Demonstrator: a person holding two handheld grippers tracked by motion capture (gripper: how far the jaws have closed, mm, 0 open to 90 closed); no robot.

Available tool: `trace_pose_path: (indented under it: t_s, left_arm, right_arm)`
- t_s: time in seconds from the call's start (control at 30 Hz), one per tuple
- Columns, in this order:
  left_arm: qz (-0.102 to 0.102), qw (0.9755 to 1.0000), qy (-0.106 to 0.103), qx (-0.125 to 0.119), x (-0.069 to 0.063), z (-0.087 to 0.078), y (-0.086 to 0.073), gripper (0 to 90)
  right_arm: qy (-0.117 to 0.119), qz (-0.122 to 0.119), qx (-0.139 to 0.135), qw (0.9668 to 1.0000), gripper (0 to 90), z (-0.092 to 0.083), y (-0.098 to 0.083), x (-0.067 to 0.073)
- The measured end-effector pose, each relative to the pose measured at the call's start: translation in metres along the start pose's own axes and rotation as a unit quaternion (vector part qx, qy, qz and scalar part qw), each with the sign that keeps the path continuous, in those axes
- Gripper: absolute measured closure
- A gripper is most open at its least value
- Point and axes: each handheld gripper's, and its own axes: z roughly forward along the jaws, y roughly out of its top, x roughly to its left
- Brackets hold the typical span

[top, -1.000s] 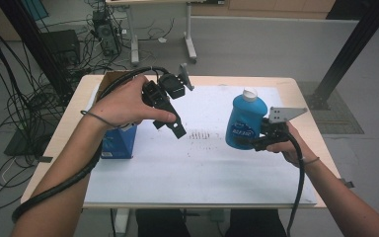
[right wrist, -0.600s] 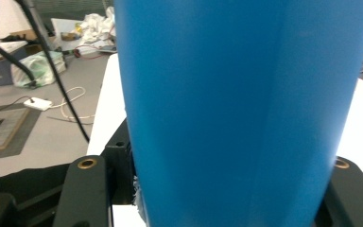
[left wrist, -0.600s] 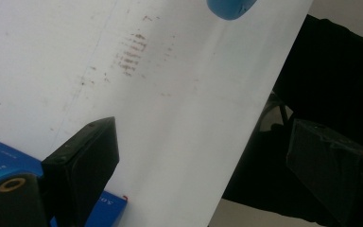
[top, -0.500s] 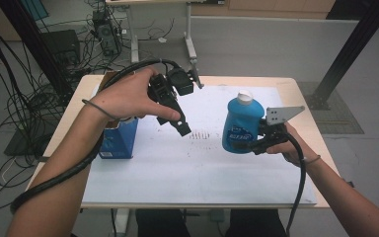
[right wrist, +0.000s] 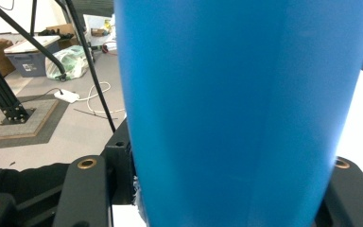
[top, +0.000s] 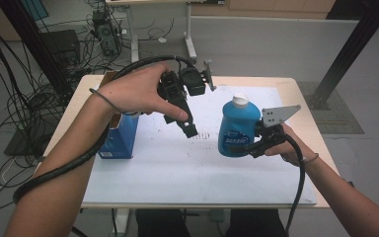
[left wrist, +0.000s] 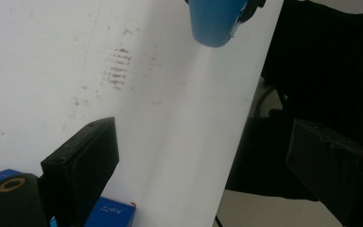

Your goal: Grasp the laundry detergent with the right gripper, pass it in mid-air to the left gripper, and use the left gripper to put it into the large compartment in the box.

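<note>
Now, live from your table:
Right gripper (top: 256, 144): you have it clamped on the blue bottle (top: 237, 126), jaws pressed to its sides, white cap (top: 240, 100) up.
Bottle: it hangs upright in the air over the right half of the white mat (top: 177, 168); the left gripper view shows its base (left wrist: 215, 23) clear of the mat.
Change: compared with a second ago, the bottle sits a touch higher and nearer the middle.
Left gripper (top: 190, 129): your jaws stand wide with nothing between them, angled down toward the mat, and your hand has lifted away from the blue box (top: 121, 136).
Box: it stands by the mat's left edge, well apart from the bottle.
Meaning: my guess is you are bringing the two together, the free gripper lining up for the cap.
Watch: a slip looks possible, since one grip alone carries the bottle.
</note>
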Motion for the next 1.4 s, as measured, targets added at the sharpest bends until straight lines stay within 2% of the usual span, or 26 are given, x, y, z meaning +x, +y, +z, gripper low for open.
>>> trace_pose_path:
  t_s: [0.67,0.83,1.0,1.4]
  left_arm:
    - [0.038,0.999,-0.018,-0.017,-0.009,-0.004,0.022,10.1]
    - [0.051,0.9984,-0.021,-0.014,-0.011,-0.004,0.027,10.1]
    - [0.059,0.9979,-0.024,-0.014,-0.013,-0.003,0.031,10.1]
    - [0.066,0.9974,-0.025,-0.015,-0.018,-0.001,0.04,10.0]
  right_arm:
    - [0.034,-0.014,-0.007,0.9993,40.6,0.018,0.02,0.013]
    - [0.038,-0.012,-0.013,0.9991,40.6,0.023,0.023,0.013]
    - [0.047,-0.01,-0.018,0.9987,40.6,0.028,0.026,0.016]
    - [0.053,-0.014,-0.006,0.9985,40.6,0.036,0.03,0.019]
